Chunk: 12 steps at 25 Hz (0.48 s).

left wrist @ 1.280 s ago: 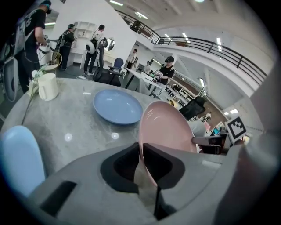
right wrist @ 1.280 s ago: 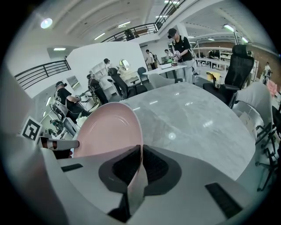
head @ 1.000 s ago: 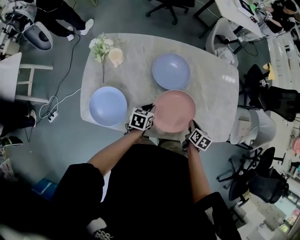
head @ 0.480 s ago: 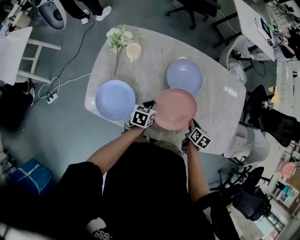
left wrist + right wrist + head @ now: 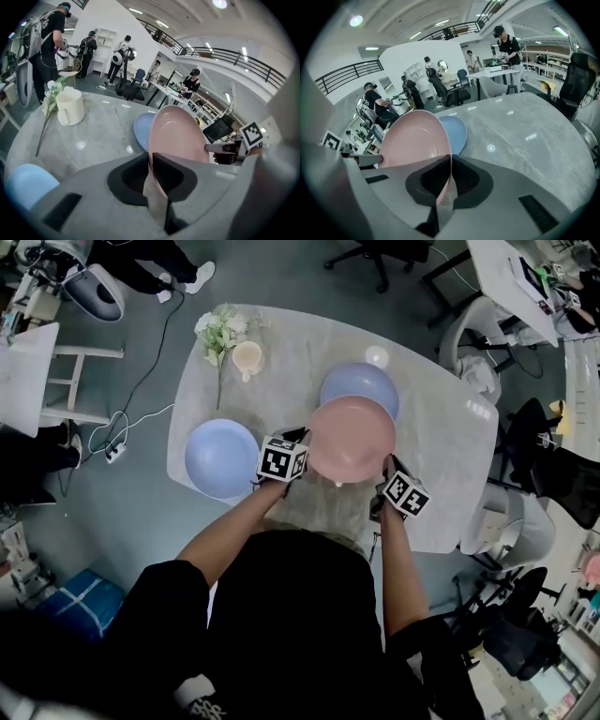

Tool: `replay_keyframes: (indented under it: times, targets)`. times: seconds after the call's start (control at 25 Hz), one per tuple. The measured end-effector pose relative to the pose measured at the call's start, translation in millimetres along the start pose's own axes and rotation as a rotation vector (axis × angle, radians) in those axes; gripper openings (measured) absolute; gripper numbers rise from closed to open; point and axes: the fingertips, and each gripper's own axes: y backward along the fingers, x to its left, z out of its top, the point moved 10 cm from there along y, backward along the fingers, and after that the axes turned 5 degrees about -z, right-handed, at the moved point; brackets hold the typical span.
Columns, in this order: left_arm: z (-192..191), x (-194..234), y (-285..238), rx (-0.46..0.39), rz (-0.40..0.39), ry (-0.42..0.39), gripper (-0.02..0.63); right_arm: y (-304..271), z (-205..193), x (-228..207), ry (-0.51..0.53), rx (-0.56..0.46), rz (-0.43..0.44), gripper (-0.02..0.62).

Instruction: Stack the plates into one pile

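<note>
Nearest the camera, two dark-sleeved forearms reach over the near edge of the marble table (image 5: pixel 441 442). The left gripper (image 5: pixel 303 441) is clamped on the left rim of the pink plate (image 5: pixel 352 437), its jaws nearly together with the thin rim pinched between them. The right gripper (image 5: pixel 386 467) grips the near-right rim of that plate in the same way. The pink plate hangs between the two grippers, clear of the tabletop. In the head view its far edge overlaps the farther blue plate (image 5: pixel 360 381), which lies flat on the table. A second blue plate (image 5: pixel 221 457) lies at the table's left edge, just left of the left gripper. Beyond it stand a cream mug (image 5: pixel 247 357) and a sprig of white flowers (image 5: pixel 217 329).
</note>
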Motion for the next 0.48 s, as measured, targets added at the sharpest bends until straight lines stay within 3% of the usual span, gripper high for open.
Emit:
replay_keyframes:
  times: [0.48]
  targets:
    - [52,24,-66,0.068,0.062,-0.02,0.037,-62,35,-12,-0.042,0.039,-0.022,0.021]
